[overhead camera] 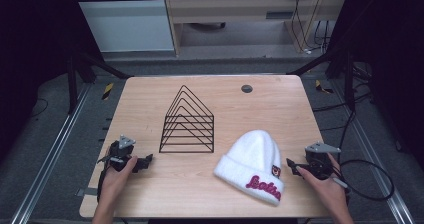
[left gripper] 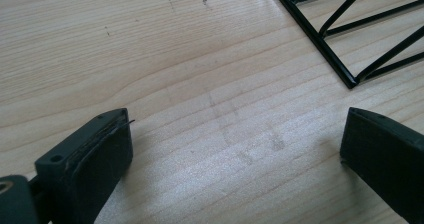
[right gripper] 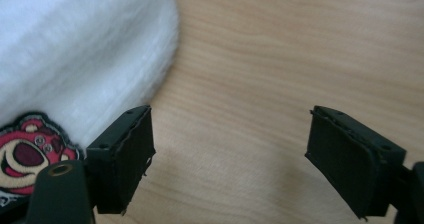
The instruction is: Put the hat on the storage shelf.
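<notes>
Jaws gape on both grippers; right gripper (overhead camera: 291, 165) beside white hat (overhead camera: 252, 164); left gripper (overhead camera: 146, 160) near wire rack (overhead camera: 188, 121).

My left gripper (overhead camera: 146, 160) and my right gripper (overhead camera: 291, 165) are black, each topped with a grey plate. The beanie (overhead camera: 252, 164) is fluffy white, with a cursive word stitched in magenta-pink along its folded cuff and a small round badge (right gripper: 22, 156) in red, cream and dark outline. The wire rack (overhead camera: 188, 121) is black, its bars forming nested triangles. The table (overhead camera: 150, 189) is pale wood with fine streaked grain and a dark grey round cap (overhead camera: 246, 88).
</notes>
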Tool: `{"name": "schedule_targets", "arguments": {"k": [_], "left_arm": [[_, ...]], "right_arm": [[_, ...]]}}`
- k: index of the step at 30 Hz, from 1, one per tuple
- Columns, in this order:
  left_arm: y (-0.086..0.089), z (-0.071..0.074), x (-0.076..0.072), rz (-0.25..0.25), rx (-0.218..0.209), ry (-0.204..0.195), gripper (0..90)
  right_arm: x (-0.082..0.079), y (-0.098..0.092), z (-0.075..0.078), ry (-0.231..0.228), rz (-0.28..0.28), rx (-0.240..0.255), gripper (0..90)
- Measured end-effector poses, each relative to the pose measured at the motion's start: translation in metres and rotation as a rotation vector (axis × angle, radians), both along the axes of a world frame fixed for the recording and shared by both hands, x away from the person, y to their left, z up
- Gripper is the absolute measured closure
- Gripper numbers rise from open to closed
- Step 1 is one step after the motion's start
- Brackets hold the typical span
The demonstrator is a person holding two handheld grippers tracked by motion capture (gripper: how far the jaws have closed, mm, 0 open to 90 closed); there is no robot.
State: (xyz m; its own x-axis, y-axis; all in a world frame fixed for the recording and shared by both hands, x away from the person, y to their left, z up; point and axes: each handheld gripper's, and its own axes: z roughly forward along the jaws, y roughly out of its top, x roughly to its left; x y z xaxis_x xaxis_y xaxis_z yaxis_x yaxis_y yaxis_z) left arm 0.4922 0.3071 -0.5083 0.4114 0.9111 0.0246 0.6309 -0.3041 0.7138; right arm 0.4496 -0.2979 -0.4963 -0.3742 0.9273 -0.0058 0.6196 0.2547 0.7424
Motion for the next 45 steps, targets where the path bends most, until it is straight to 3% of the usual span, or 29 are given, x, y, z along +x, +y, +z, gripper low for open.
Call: {"name": "schedule_targets", "arguments": {"k": [8,21,27,34,45], "left_arm": [[0.0,0.0,0.0,0.0,0.0,0.0,0.0],[0.0,0.0,0.0,0.0,0.0,0.0,0.0],[0.0,0.0,0.0,0.0,0.0,0.0,0.0],[0.0,0.0,0.0,0.0,0.0,0.0,0.0],[0.0,0.0,0.0,0.0,0.0,0.0,0.0]], "right_arm": [[0.025,0.008,0.043,0.026,0.047,-0.085,24.3],[0.071,0.044,0.068,0.104,0.173,-0.136,45.4],[0.09,0.06,0.072,0.142,0.205,-0.132,44.0],[0.104,0.073,0.07,0.174,0.201,-0.089,45.8],[0.115,0.082,0.056,0.228,0.195,-0.031,36.4]]}}
